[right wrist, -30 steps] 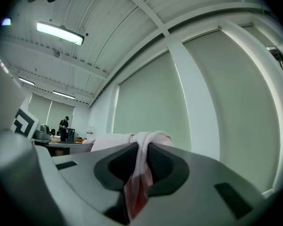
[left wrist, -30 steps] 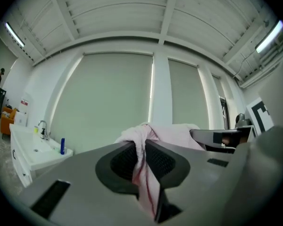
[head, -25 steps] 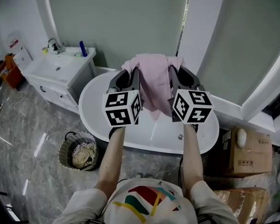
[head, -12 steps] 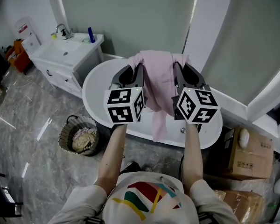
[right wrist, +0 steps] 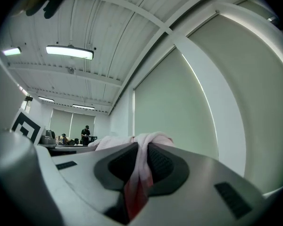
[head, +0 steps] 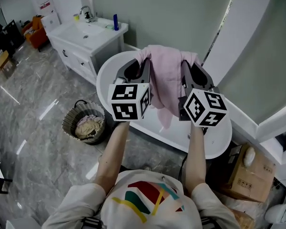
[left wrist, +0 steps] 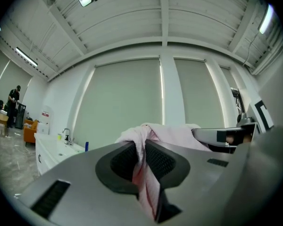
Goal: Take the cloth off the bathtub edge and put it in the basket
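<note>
From the head view, looking steeply down over a person's two outstretched forearms: one pink cloth [head: 166, 80] hangs in the air between two grippers, stretched across the gap and drooping in a long fold down the middle. The left gripper [head: 143, 62] pinches the cloth's left end and the right gripper [head: 185, 64] pinches its right end, each carrying one cube of square markers. Below the cloth sits one white oval bathtub [head: 103, 81], and the cloth is clear of its rim. One round woven basket [head: 68, 121] stands on the grey marble floor [head: 33, 142] to the left of the bathtub, well apart from the cloth, with pale crumpled fabric already inside it. One white washstand [head: 86, 39] stands beyond the basket. From the left gripper view: the jaws are nearly together, clamped on a gathered bunch of the pink cloth [left wrist: 146, 173] that fills the narrow gap between the ribbed pads and spills over their tips towards the other gripper. From the right gripper view: the jaws are likewise almost closed, squeezing a fold of the cloth [right wrist: 140, 168] that runs down between the pads and bulges over the tips.
</note>
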Demonstrator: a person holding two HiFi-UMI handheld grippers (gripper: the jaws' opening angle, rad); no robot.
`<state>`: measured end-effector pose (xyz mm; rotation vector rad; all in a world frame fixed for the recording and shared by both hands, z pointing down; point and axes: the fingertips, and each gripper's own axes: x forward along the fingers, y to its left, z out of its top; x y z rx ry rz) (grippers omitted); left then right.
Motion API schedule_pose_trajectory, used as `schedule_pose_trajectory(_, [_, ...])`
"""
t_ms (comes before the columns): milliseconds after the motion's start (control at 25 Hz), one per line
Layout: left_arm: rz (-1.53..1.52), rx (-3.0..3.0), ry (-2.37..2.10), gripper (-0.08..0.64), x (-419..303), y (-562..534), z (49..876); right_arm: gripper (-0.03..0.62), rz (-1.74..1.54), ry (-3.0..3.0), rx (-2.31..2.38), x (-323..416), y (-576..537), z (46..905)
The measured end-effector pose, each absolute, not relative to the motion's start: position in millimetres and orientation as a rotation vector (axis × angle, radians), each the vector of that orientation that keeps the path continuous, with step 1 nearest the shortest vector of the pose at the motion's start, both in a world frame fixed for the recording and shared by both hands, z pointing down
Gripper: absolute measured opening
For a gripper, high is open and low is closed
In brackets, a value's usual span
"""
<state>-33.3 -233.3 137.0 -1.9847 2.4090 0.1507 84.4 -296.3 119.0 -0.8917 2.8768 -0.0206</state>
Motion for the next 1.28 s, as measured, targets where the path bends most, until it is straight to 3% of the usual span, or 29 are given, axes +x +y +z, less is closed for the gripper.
schedule_pose_trajectory(1280, [0.071,-1.675,2.453,0.061,-382,-25,79,0.069,-0.136,2.864,-0.556,-284,-100,86])
